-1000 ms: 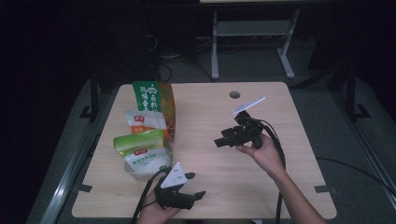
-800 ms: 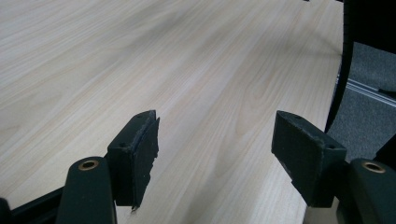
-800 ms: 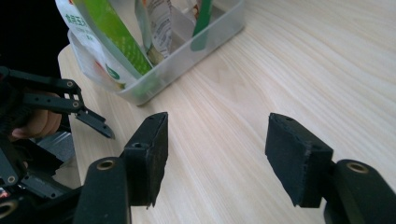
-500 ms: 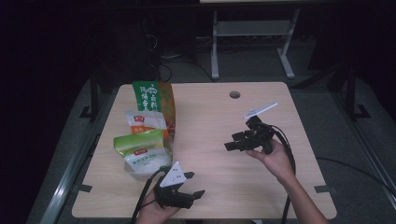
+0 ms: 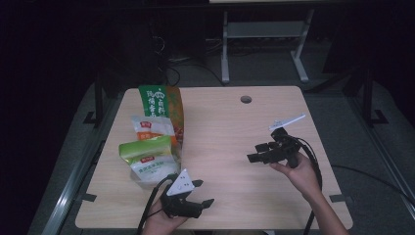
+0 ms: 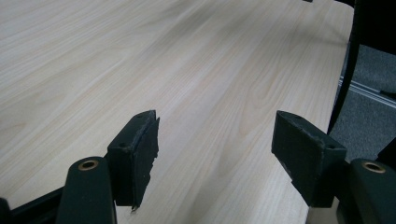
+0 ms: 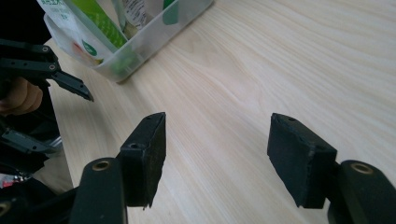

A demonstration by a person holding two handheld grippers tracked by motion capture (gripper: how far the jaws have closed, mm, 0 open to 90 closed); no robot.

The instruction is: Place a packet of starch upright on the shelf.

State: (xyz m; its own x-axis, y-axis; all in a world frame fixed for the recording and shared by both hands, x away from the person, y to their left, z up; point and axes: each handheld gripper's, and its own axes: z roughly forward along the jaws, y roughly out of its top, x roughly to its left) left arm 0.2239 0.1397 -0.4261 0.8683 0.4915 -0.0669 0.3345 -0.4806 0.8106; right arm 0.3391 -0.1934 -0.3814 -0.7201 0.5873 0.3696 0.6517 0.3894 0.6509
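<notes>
Dark floor and a grey metal stand surrounded the pale wood-grain table, which carried a clear plastic bin at its left side, packed with upright green and white snack packets and a taller green-and-orange bag. Near the front edge, just beside the bin, the left gripper rested low with its jaws wide apart and only bare wood between them. Well apart, toward the right side, the right gripper pointed across the table at the bin; its jaws had just been opening and nothing lay between them. Judging by this, the work was at the approach stage, no packet yet touched. The next move likely called for the right gripper to cross the open tabletop and line its jaws up on one packet's top edge.
</notes>
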